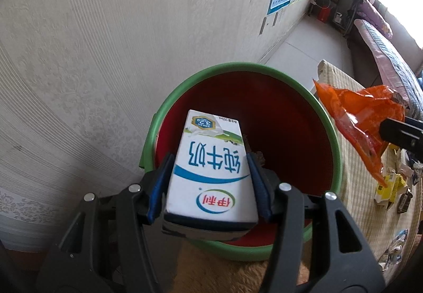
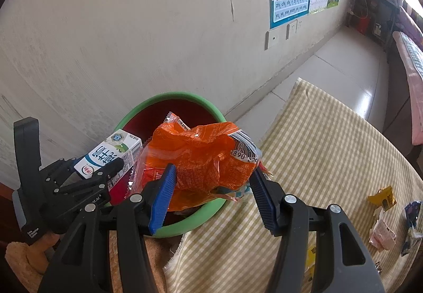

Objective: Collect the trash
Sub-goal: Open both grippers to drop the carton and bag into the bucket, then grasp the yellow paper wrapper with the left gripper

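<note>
My left gripper (image 1: 210, 163) is shut on a white and blue milk carton (image 1: 211, 174) and holds it over the red bin with a green rim (image 1: 238, 66). In the right wrist view the carton (image 2: 108, 155) sits at the left over the bin (image 2: 171, 95). My right gripper (image 2: 212, 174) is shut on a crumpled orange snack wrapper (image 2: 201, 158) and holds it over the bin's right side. The wrapper also shows in the left wrist view (image 1: 359, 118), just right of the bin.
The bin stands between a pale wall (image 1: 105, 54) and a table with a yellow checked cloth (image 2: 330, 147). Small wrappers and cartons lie on the cloth (image 2: 383, 224) (image 1: 388, 187). A tiled floor and a shelf are beyond.
</note>
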`<state>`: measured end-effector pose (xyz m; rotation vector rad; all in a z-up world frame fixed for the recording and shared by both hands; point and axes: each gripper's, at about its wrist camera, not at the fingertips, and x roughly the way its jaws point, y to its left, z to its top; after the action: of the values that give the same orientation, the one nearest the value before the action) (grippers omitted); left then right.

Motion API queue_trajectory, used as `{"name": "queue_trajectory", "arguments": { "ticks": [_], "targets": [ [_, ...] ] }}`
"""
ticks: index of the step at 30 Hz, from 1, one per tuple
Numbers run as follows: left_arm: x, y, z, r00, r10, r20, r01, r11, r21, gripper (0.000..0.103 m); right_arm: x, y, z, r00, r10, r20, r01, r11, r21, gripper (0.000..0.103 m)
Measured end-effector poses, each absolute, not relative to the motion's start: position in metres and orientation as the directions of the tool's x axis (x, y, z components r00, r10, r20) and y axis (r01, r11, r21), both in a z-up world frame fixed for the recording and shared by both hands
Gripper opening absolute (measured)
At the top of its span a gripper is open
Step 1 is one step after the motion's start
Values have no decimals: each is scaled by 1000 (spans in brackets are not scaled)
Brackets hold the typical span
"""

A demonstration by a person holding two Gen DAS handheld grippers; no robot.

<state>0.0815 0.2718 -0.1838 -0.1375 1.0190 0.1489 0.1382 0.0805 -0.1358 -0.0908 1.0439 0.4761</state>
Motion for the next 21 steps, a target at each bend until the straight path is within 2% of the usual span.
{"name": "queue_trajectory", "arguments": {
  "ticks": [4,5,6,7,8,16,21],
  "targets": [
    [83,273,-187,510,64,-858,-198,979,-44,54,141,87,-131,420,345,-840,-432,889,150,57],
    [83,274,-187,507,69,-859,-206,978,-43,55,142,88,-129,422,358,-833,-441,884,157,60],
    [83,275,-188,504,67,-861,-210,977,-46,60,141,91,-128,425,368,-827,-451,878,160,66],
    [83,276,-188,504,65,-861,-212,976,-50,68,141,92,-126,430,374,-821,-457,875,160,68],
    [81,277,-188,508,67,-859,-217,975,-52,70,140,93,-124,437,380,-815,-461,873,159,68],
    [69,272,-178,517,75,-852,-218,975,-47,70,129,66,-108,459,406,-790,-442,876,193,68],
    [57,247,-155,558,48,-828,-171,983,-59,70,109,-1,-87,519,373,-769,-378,907,184,68]
  ]
}}
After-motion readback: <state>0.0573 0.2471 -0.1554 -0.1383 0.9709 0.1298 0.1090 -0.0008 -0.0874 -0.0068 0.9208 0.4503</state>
